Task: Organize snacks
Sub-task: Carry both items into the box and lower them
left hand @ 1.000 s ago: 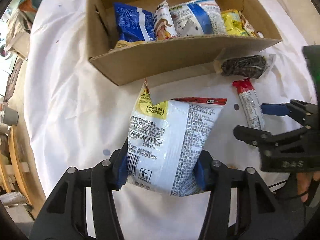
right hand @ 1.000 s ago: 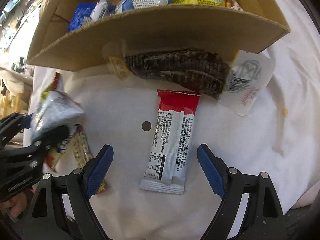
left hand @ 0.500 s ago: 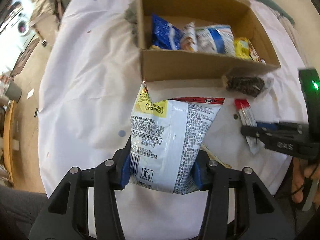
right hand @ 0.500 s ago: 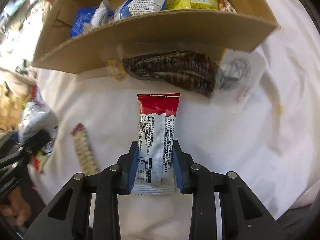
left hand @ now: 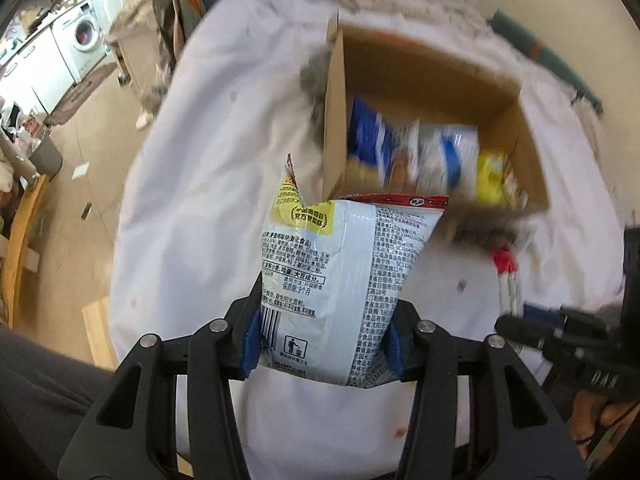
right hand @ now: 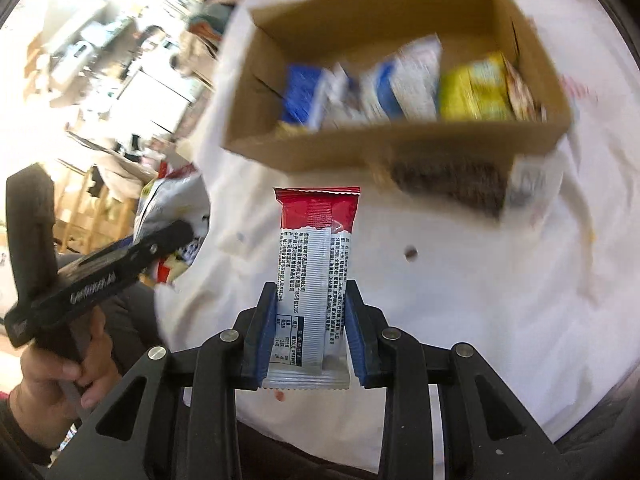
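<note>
Both claws grip snacks: left gripper [left hand: 322,344] pinches a white chip bag [left hand: 340,276], right gripper [right hand: 310,344] narrowly clamps a red-topped bar [right hand: 312,276] at lower centre.

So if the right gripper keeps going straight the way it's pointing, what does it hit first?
Probably the dark snack packet lying on the white cloth against the brown cardboard box's near wall; depth is unclear, so the right gripper and its red-and-white bar might meet cloth first.
</note>
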